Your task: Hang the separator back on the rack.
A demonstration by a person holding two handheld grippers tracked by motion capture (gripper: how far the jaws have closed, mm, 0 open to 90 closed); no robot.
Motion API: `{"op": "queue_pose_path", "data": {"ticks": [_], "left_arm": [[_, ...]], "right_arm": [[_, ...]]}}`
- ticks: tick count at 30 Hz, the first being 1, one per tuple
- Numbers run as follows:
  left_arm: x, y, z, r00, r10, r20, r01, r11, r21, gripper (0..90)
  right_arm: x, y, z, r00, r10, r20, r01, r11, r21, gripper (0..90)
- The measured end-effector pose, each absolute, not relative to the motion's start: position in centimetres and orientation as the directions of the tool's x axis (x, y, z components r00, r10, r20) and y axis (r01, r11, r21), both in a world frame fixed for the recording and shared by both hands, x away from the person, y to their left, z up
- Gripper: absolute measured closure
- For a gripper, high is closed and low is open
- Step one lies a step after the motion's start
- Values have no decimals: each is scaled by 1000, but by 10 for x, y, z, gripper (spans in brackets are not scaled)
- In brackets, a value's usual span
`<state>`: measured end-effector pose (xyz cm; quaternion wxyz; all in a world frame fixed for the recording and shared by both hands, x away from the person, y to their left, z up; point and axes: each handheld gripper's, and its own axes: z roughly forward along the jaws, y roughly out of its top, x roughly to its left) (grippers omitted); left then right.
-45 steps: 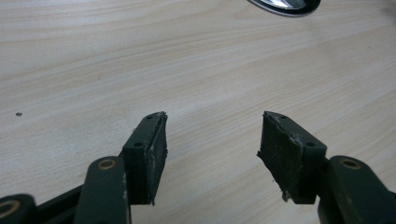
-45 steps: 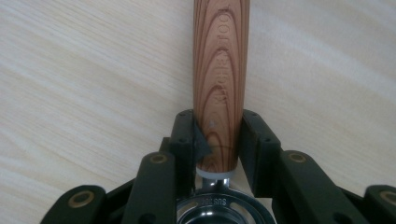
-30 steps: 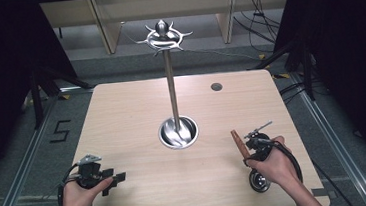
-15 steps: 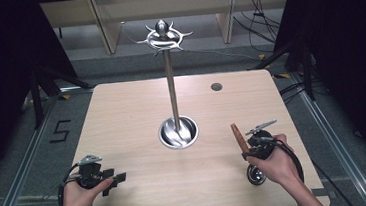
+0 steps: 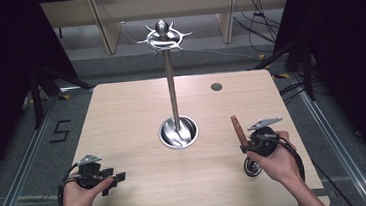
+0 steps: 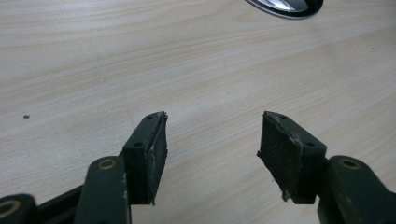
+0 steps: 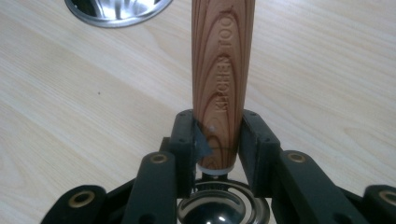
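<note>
1. The right claw (image 7: 217, 140) is clamped on the wooden handle (image 7: 223, 79) of a kitchen tool, with one black jaw pressed on each side, low on the handle near its metal end.
2. In the high view the right claw (image 5: 247, 145) holds the handle (image 5: 238, 128) nearly upright, and the tool's round metal head (image 5: 251, 167) sits low by the surface (image 5: 131, 112), close to the person's right hand (image 5: 276, 157). Whether the head touches the wood cannot be told.
3. The step in hand looks like carrying this tool to the metal stand (image 5: 172, 91) at the middle of the surface, whose pole rises from a shiny round base (image 5: 178, 132) to a crown of hooks (image 5: 163, 36).
4. To do it well, keep the grip firm and even. The handle is smooth and tapered, so it could slide or swing between the jaws if the squeeze slackens.
5. Lift straight up first so the head clears the surface, then travel toward the stand without tilting sharply.
6. Approach the hooks from the side, not across the pole, to avoid knocking the stand over.
7. The left claw (image 6: 212, 140) is wide apart and empty, low over bare wood at the near left (image 5: 113, 179). It could steady the base if the stand wobbles.
</note>
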<state>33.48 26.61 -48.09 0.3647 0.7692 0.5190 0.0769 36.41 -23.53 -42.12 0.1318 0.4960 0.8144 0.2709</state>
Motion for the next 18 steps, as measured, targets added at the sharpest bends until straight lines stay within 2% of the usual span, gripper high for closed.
{"op": "queue_pose_path", "data": {"ticks": [2,7,8,10,17,18], "left_arm": [[335,266,-481,450,856,-253,744,-203,637,406],[335,266,-481,453,855,-252,741,-204,640,406],[335,266,-480,451,856,-252,742,-203,638,405],[335,267,-480,452,856,-252,743,-205,637,405],[335,266,-481,453,854,-257,738,-197,645,406],[335,267,-480,454,854,-254,741,-203,640,406]], "right_arm": [[366,-237,-421,-496,868,38,715,383,586,695],[363,-234,-420,-478,874,86,730,341,592,695],[366,-236,-421,-509,859,55,691,369,622,695],[363,-233,-418,-481,872,94,720,332,609,695],[364,-236,-415,-523,852,41,657,371,656,695],[363,-235,-413,-506,860,58,673,352,650,695]]}}
